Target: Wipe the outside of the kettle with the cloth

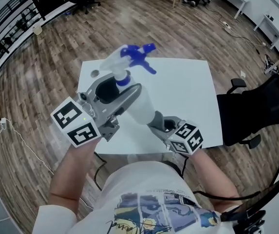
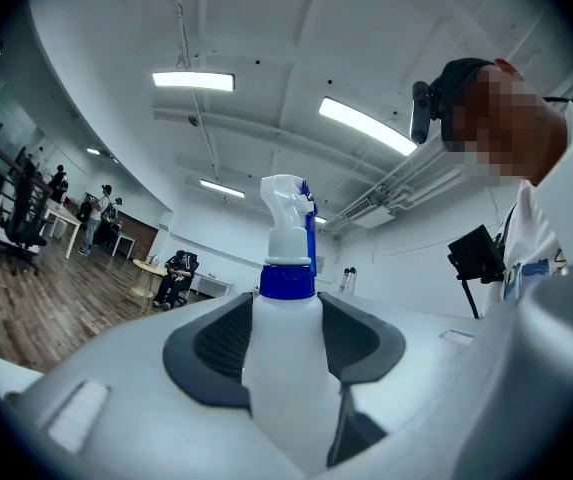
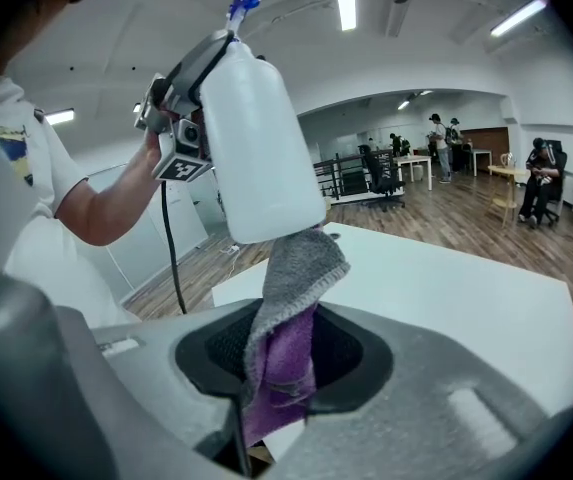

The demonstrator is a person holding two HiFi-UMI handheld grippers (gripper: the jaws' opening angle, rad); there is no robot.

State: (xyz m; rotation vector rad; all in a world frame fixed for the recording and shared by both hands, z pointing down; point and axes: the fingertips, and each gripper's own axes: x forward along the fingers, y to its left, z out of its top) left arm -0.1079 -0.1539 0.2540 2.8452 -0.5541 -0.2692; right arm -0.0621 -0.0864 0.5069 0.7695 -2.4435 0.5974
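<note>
We hold the left gripper [image 2: 286, 340] closed on a white spray bottle [image 2: 284, 313]. Its jaws press on both sides of the body just below the blue collar, and the blue trigger head stands beyond the jaw tips. In the head view the bottle hangs tilted above the white counter [image 1: 193, 87], with its nozzle pointing away from us and its base slanting down toward our other hand.

Our right gripper [image 3: 288, 356] is clamped on the cloth [image 3: 291, 303], grey on one face and purple on the other. The cloth rises straight out from between the jaws, and its folded grey top meets the lower edge of the bottle, just ahead of and above the jaw tips.
</note>
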